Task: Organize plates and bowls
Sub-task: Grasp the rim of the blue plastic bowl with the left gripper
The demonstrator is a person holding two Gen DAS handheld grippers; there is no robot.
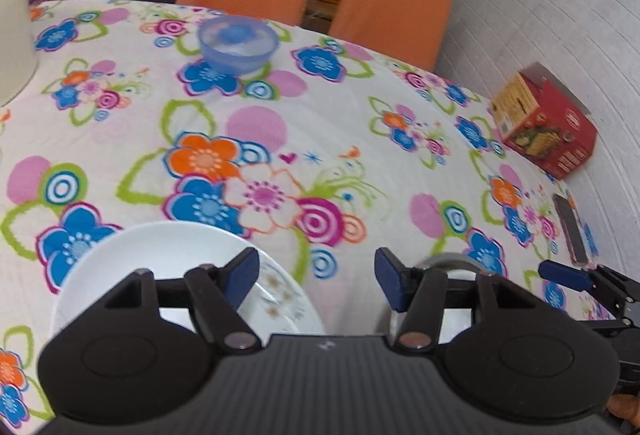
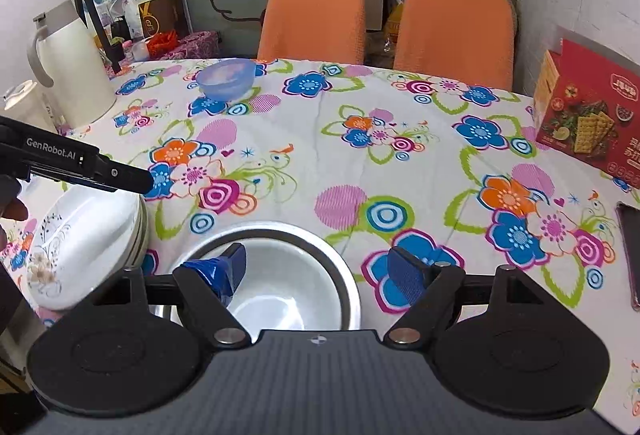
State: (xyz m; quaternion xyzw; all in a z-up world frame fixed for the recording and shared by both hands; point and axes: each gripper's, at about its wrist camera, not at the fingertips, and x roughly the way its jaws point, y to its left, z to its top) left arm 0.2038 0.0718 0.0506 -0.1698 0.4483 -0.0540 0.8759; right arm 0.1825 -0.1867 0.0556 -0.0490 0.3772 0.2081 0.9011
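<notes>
A stack of white plates (image 1: pixel 168 263) (image 2: pixel 84 247) with a flower print lies at the near left of the floral table. My left gripper (image 1: pixel 316 281) hovers open over the plates' right rim, holding nothing; it also shows as a dark bar (image 2: pixel 80 165) in the right wrist view. A white bowl sits nested in a steel bowl (image 2: pixel 280 275) at the near centre, and only its grey rim (image 1: pixel 448 261) shows in the left wrist view. My right gripper (image 2: pixel 318 273) stands open above that bowl, empty. A translucent blue bowl (image 1: pixel 238 43) (image 2: pixel 227 77) rests alone at the far side.
A white thermos jug (image 2: pixel 72 71) stands far left. A red cracker box (image 2: pixel 588 115) (image 1: pixel 548 123) sits at the right by the wall, a dark phone (image 2: pixel 632 255) near it. Two orange chairs (image 2: pixel 312 15) stand behind the table (image 2: pixel 360 171).
</notes>
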